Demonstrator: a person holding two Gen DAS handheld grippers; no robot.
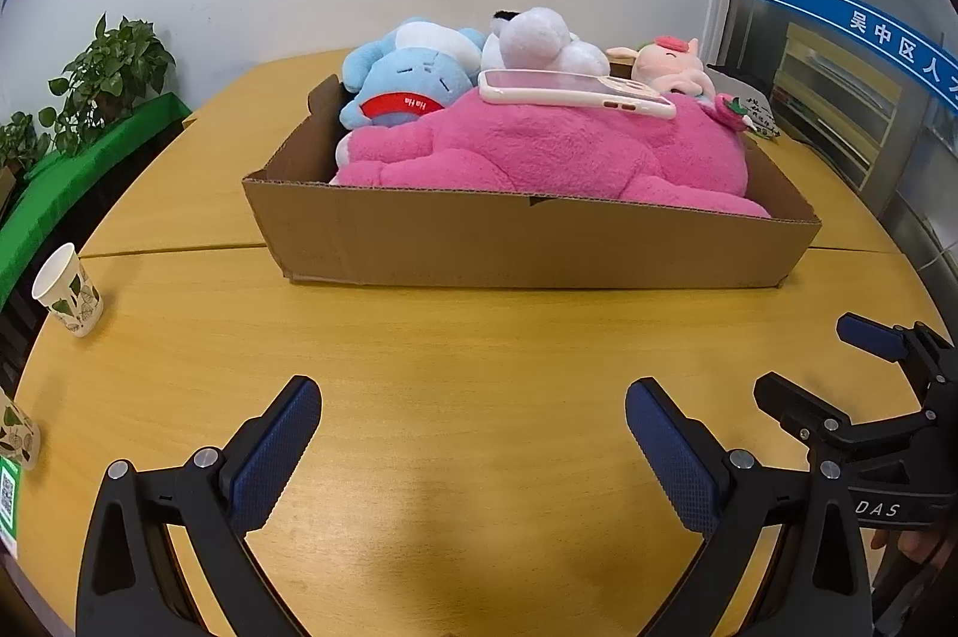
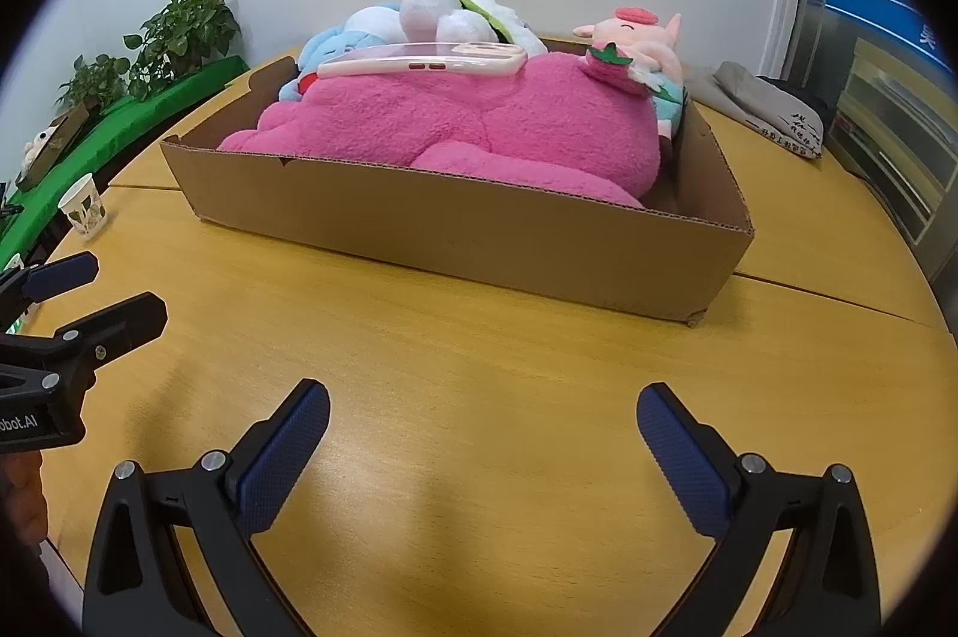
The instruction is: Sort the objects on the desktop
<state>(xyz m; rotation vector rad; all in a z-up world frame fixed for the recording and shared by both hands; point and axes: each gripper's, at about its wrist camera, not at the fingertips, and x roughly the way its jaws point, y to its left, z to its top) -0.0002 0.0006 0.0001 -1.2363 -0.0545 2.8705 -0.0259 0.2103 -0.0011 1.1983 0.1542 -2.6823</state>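
Nearest, both claws hang low over the bare front stretch of the wooden desk [image 1: 455, 337]. The left claw [image 1: 473, 451] is spread wide, its blue pads well apart, with nothing between them; the right claw [image 2: 482, 451] is spread just as wide and equally empty. They sit side by side, each one's tip showing at the edge of the other's view.

Further back, toward the middle of the desk, a shallow cardboard box [image 1: 539, 248] stands with its long side roughly facing the claws, nothing between them and it. It is heaped above its rim with plush toys: a big pink plush [image 1: 539, 146] fills the front, with a blue plush [image 1: 407, 80], a white plush [image 1: 539, 35] and a small pale pink plush [image 1: 670, 62] behind it. A phone in a cream case [image 1: 575, 92] lies flat on top of the pink plush, its long axis running along the box's length, camera end toward the right. A small strawberry charm [image 2: 611, 65] sits just right of the phone.

Near the desk's left edge stands a paper cup [image 1: 66, 296] with a leaf print, upright and well apart from the box. By the far right edge, behind the box, lies a folded grey cloth [image 2: 772, 110]. Beyond the left edge, potted plants [image 1: 114, 68] stand against the wall.
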